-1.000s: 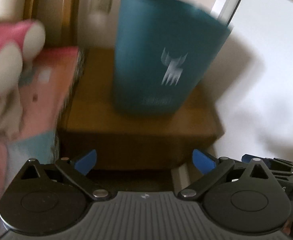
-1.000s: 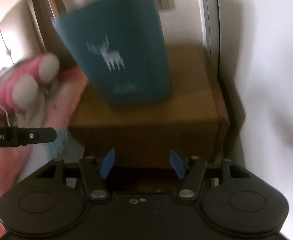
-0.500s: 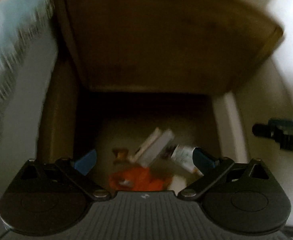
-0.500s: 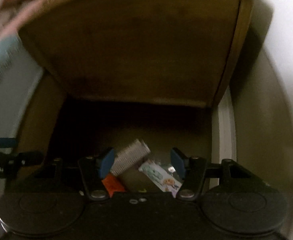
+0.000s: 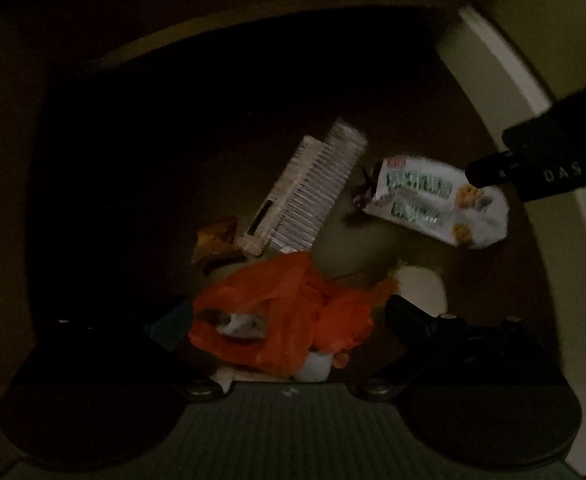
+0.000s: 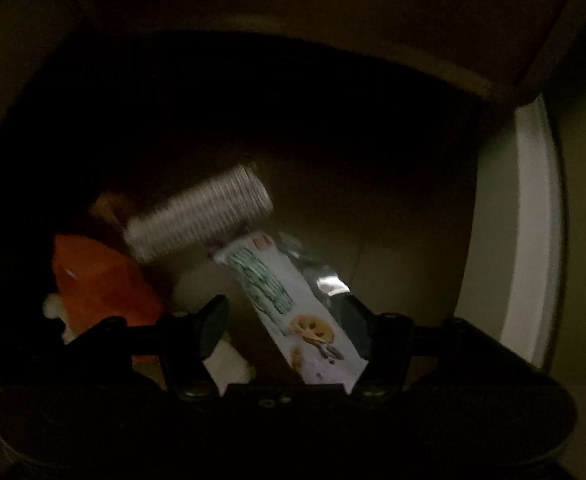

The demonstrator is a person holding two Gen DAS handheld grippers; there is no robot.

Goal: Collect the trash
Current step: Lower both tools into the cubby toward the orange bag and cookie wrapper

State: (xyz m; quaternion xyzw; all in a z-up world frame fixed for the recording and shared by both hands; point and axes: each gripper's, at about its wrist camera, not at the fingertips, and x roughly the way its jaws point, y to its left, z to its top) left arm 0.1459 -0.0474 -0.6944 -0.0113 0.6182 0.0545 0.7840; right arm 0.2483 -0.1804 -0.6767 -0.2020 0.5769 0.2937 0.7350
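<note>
Trash lies on a dim floor under a wooden table. A white cookie wrapper point(image 5: 439, 206) lies at the right; in the right wrist view it point(image 6: 293, 312) sits between my open right gripper's fingers point(image 6: 287, 330), not clamped. A ribbed white paper sleeve point(image 5: 309, 196) lies at the middle, also seen from the right wrist point(image 6: 201, 216). An orange plastic bag point(image 5: 285, 320) lies between the fingers of my open left gripper point(image 5: 281, 328); it also shows in the right wrist view point(image 6: 101, 280). The right gripper's body point(image 5: 549, 160) hovers over the wrapper.
A brown scrap point(image 5: 217, 240) lies left of the sleeve. White crumpled paper point(image 5: 421, 288) sits right of the orange bag. The table's wooden underside point(image 6: 293, 0) hangs overhead. A white skirting board point(image 6: 529, 220) and wall bound the right side. The left is deep shadow.
Both grippers have swung down from the teal bin on the tabletop to the floor beneath. The trash is now closer and the right gripper straddles the cookie wrapper.
</note>
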